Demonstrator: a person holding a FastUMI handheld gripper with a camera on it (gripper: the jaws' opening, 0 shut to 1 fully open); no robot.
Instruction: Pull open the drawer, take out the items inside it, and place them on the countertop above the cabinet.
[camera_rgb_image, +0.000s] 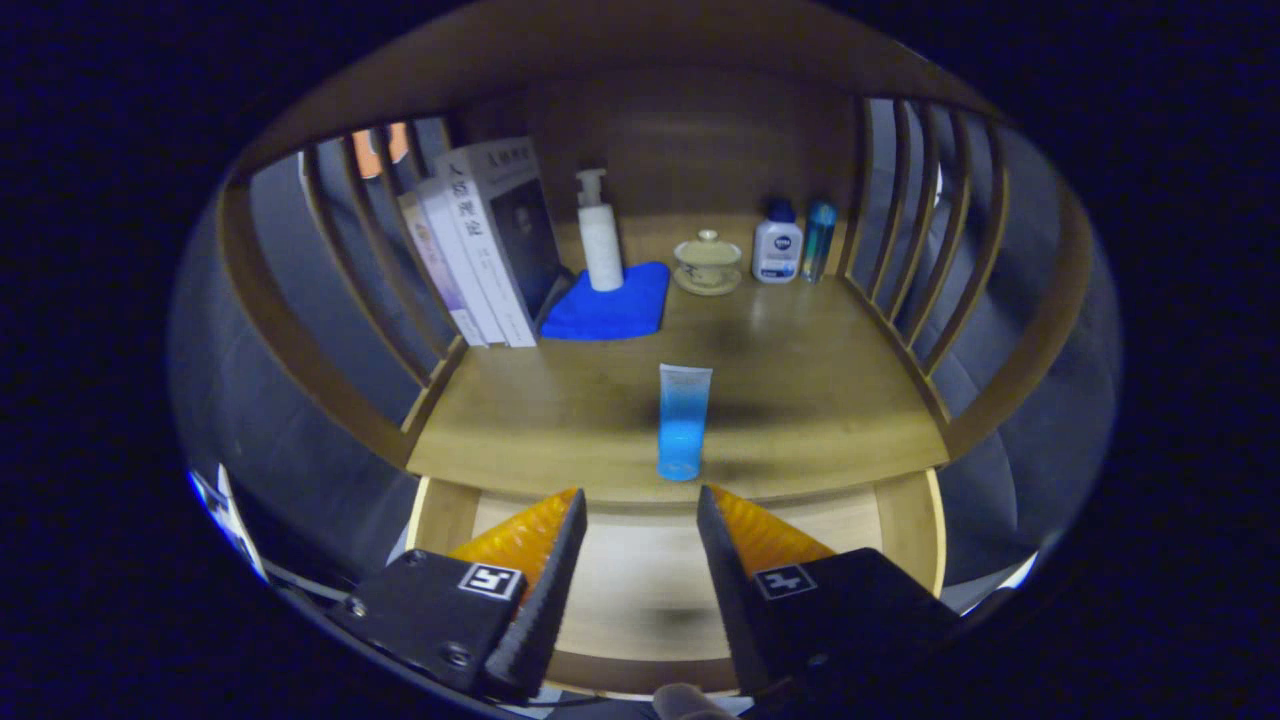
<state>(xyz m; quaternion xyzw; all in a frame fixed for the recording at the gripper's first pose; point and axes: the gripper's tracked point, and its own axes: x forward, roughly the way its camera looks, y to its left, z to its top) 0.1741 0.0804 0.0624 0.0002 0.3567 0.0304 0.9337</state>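
Observation:
A blue tube (683, 421) stands upright on its cap on the wooden countertop (800, 400), near the front edge and just beyond my fingertips. My gripper (640, 500) is open with nothing between its fingers. Below the countertop the drawer (660, 590) is pulled out toward me. Its pale wooden floor shows between and under the fingers, with no item visible on the part I can see.
At the back of the countertop stand several books (480, 240), a white pump bottle (600, 235) on a blue cloth (610, 305), a lidded cup on a saucer (708, 262), a small white bottle (777, 245) and a slim blue bottle (818, 240). Slatted wooden rails (900, 250) close both sides.

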